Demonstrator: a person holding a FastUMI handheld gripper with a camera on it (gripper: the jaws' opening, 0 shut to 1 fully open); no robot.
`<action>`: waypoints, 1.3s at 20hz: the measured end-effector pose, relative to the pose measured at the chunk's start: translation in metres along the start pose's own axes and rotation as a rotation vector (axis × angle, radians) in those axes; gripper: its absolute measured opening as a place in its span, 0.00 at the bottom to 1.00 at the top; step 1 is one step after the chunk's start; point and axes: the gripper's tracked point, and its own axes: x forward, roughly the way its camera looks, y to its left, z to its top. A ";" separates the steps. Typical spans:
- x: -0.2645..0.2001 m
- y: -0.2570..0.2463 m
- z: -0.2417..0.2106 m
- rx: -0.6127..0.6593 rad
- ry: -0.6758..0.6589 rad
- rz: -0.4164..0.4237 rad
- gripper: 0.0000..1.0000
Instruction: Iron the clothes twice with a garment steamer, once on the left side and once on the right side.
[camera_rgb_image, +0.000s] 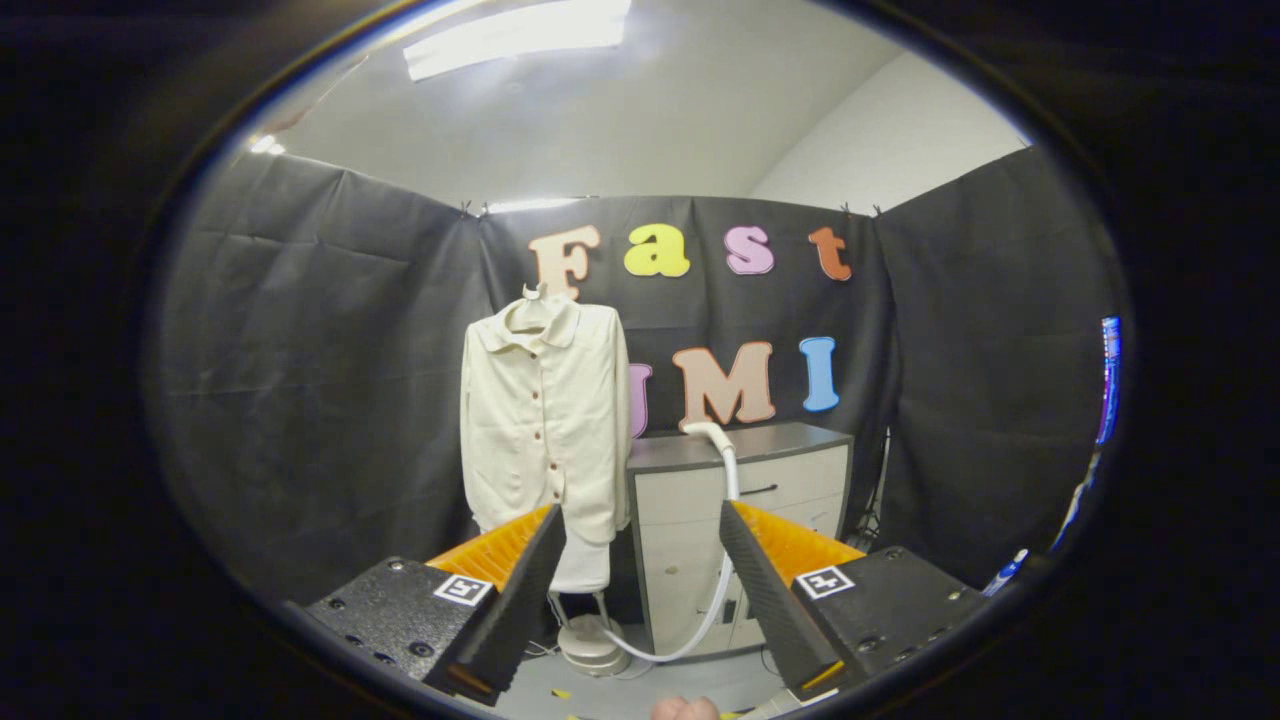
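While your hand-held gripper (640, 590) hangs wide and empty, far from the shirt (545, 430), both steamer (592, 640) passes remain.

Gripper (640, 560): two wedge fingers (520, 600), set wide apart, nothing between. Black blocks (400, 610) behind each, dotted with screws. Square black-and-white marker (465, 589) on each block. Fingertip (685, 708) of a hand peeks in, near.
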 end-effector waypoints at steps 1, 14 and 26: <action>0.003 0.000 -0.001 0.000 0.006 0.002 0.94; 0.105 0.020 -0.009 -0.038 0.002 -0.069 0.95; 0.263 -0.038 -0.026 -0.047 0.066 -0.069 0.97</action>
